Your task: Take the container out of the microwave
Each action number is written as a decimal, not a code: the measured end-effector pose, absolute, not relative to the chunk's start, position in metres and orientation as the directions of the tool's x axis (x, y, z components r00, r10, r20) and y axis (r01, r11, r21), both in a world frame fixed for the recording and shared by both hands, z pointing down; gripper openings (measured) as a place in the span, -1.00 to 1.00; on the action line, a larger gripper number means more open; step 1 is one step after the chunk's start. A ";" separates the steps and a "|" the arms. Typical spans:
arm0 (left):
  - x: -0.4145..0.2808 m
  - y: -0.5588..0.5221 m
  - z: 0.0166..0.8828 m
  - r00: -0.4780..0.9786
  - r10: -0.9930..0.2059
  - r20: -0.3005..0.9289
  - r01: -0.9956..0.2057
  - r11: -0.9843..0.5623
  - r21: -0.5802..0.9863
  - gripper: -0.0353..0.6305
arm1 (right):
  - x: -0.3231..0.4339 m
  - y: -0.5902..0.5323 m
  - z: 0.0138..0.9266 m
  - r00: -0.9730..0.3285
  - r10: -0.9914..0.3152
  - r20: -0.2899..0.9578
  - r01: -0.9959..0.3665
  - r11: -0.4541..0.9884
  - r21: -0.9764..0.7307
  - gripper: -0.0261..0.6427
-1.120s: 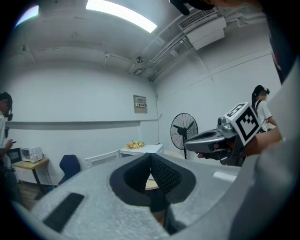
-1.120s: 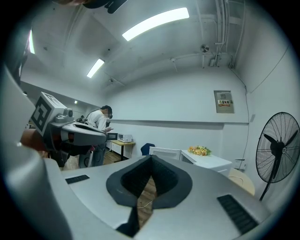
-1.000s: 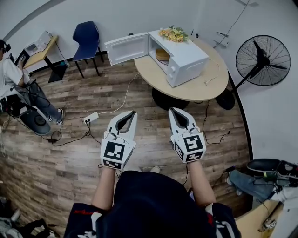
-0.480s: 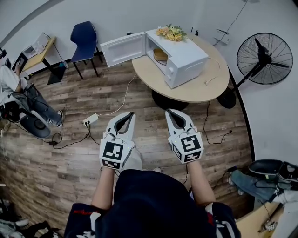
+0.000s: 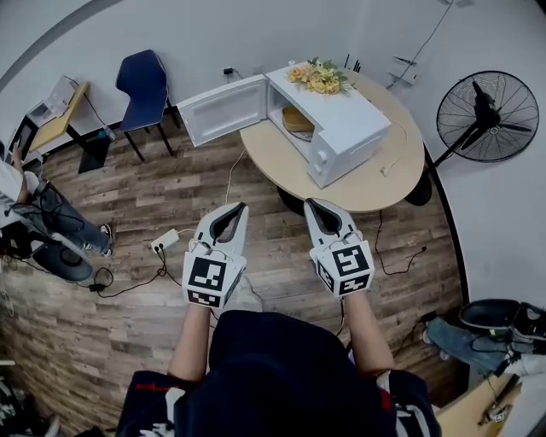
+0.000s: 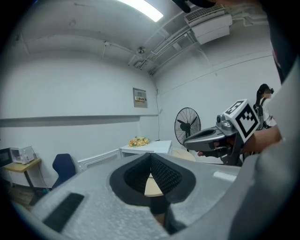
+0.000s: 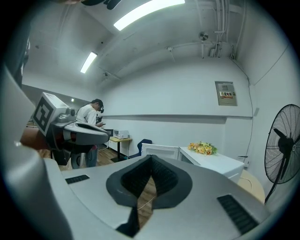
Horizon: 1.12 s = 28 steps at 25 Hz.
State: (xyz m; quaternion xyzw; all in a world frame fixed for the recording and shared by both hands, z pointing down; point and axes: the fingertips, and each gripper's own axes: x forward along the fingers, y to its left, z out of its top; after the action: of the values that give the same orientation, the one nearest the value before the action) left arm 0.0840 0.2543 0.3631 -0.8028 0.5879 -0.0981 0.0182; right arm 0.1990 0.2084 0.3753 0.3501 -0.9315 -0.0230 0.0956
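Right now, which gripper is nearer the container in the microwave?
Right. The right gripper is almost straight in front of the container; the left gripper is offset leftward. Both are far short.

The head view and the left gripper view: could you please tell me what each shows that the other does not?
Only the head view shows the container inside the open microwave and the white power strip. Only the left gripper view shows the ceiling light, the air conditioner and a wall sign. Both share the microwave, the flowers on it, the fan, the blue chair and the right tongs.
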 end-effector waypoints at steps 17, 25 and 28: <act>-0.038 0.132 0.368 0.409 -0.896 0.170 -0.894 -0.431 -0.124 -0.85 | 0.075 0.097 0.379 -0.664 -0.719 0.204 -0.713 0.691 0.114 -0.90; -0.032 0.096 0.385 0.464 -0.863 0.202 -0.868 -0.488 -0.093 -0.85 | 0.074 0.065 0.396 -0.635 -0.728 0.258 -0.727 0.677 0.119 -0.90; -0.024 0.080 0.389 0.472 -0.857 0.206 -0.864 -0.496 -0.085 -0.85 | 0.080 0.048 0.398 -0.633 -0.727 0.265 -0.728 0.676 0.113 -0.90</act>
State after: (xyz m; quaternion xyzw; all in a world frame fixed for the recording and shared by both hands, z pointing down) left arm -0.0242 0.0804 0.3885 -0.8577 0.5018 -0.1110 -0.0157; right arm 0.0804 0.0480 0.3976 0.4027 -0.9037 0.0022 0.1456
